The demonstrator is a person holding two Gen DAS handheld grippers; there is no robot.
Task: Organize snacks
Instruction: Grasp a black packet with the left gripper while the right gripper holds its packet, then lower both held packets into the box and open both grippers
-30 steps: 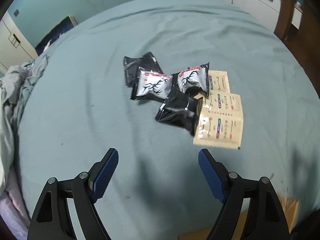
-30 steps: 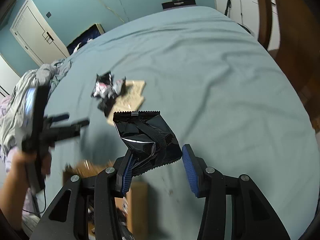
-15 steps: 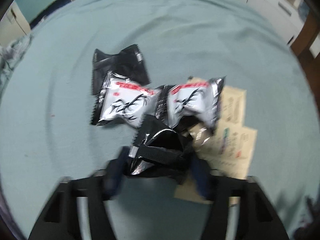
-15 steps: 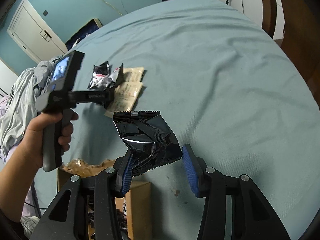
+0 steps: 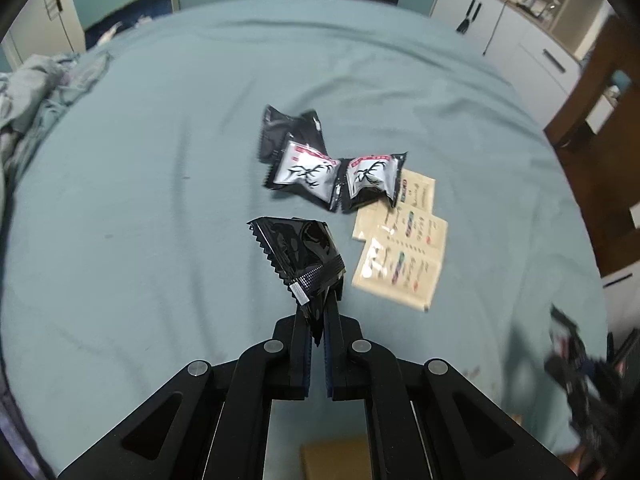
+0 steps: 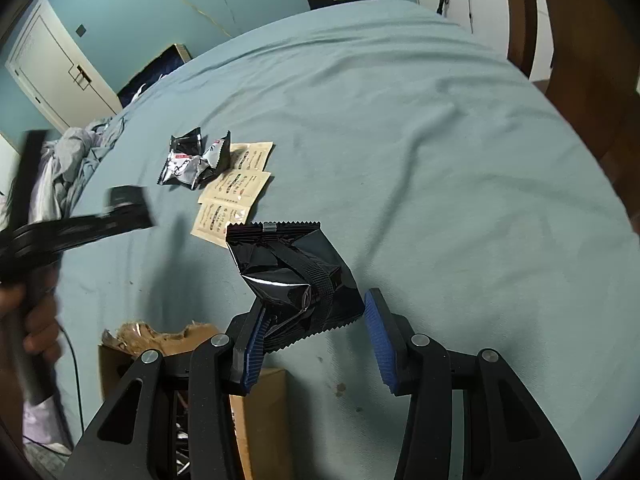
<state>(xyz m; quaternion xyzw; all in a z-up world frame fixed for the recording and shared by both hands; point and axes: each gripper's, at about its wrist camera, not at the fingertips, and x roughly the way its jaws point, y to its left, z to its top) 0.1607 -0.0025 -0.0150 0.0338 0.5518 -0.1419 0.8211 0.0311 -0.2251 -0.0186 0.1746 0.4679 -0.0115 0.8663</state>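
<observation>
Left gripper point(image 5: 318, 312) jaws clamped on black snack packet point(image 5: 300, 252), lifted off bed point(image 5: 160, 200). Right gripper point(image 6: 316, 330) jaws part-open, second black packet point(image 6: 292, 276) against left pad only. Three deer-print packets point(image 5: 332, 168), beige sachets point(image 5: 404, 248) remain unsorted. Cardboard box point(image 6: 256, 412) at bed edge; teal walls.
</observation>
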